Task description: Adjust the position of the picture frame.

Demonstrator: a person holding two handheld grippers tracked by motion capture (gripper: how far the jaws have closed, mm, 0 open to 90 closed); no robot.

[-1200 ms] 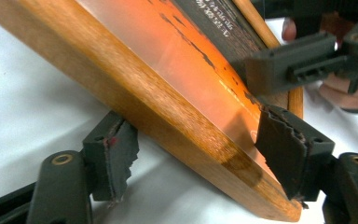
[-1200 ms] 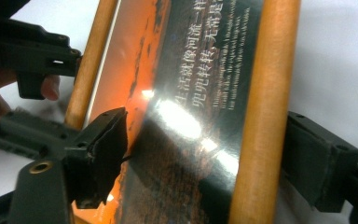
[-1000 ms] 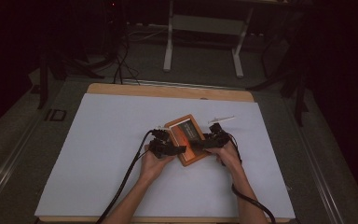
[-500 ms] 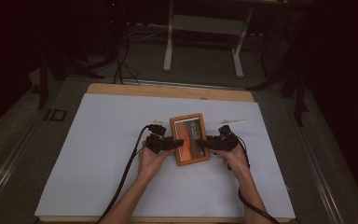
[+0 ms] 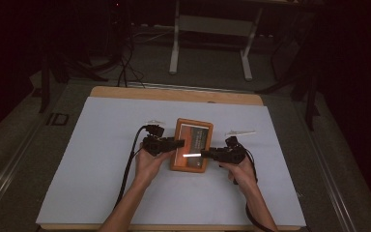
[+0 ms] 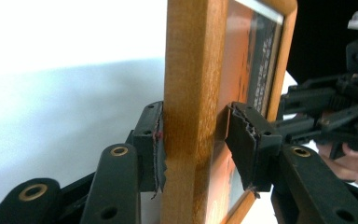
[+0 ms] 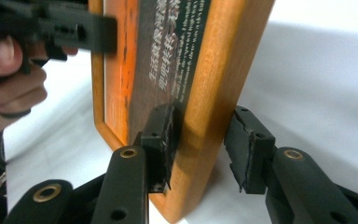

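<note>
My left hand-held gripper: jaws just closing, clamped on the picture frame's left rail.
My right hand-held gripper: closing over its right rail; far pad looks short of the wood.
Picture frame: mid worktop, between my hands.
Progress: frame gripped; lifting and placing left.

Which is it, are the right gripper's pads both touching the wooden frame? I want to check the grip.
Apart on one side. In the right gripper view, one pad presses the wooden frame; a gap separates the other.

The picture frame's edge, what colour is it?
The picture frame has an orange-brown wooden edge, clearest in the left gripper view.
</note>
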